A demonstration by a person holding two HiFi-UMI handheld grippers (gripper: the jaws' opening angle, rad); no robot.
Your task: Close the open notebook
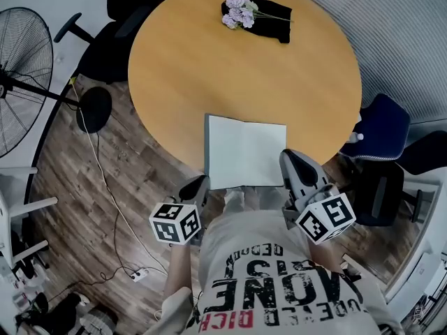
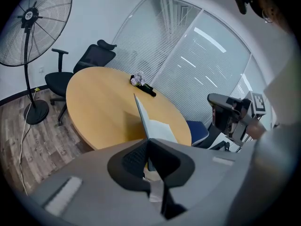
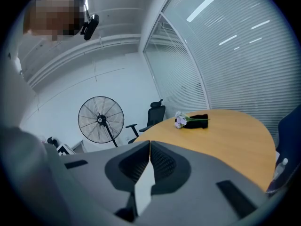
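- Head view: the round wooden surface [image 1: 209,68] carries the open notebook [image 1: 248,152] at its 6 o'clock edge, just in front of the person.
- Only the right page lies flat and shows white. The left leaf [image 2: 140,109] stands nearly upright from the spine, which reads as a thin dark line at the 9 o'clock side of the book from above.
- Left tongs [image 1: 198,185] sit at the notebook's 7 o'clock corner. The left gripper view shows them pressed together with the raised leaf running out from between them, so they are clamped on that leaf.
- Right tongs [image 1: 292,158] rest at the notebook's 4 o'clock corner, against its right edge. The right gripper view shows them together. A pale sliver sits low in the gap, and it may be paper or part of the tool; I cannot say which.
- A bunch of lilac flowers [image 1: 239,11] lies on a black cloth [image 1: 276,12] at the surface's 12 o'clock, well apart from the notebook.
- A standing fan [image 1: 21,68] is on the wood floor at 9 o'clock, and a blue chair [image 1: 383,125] stands at 4 o'clock.
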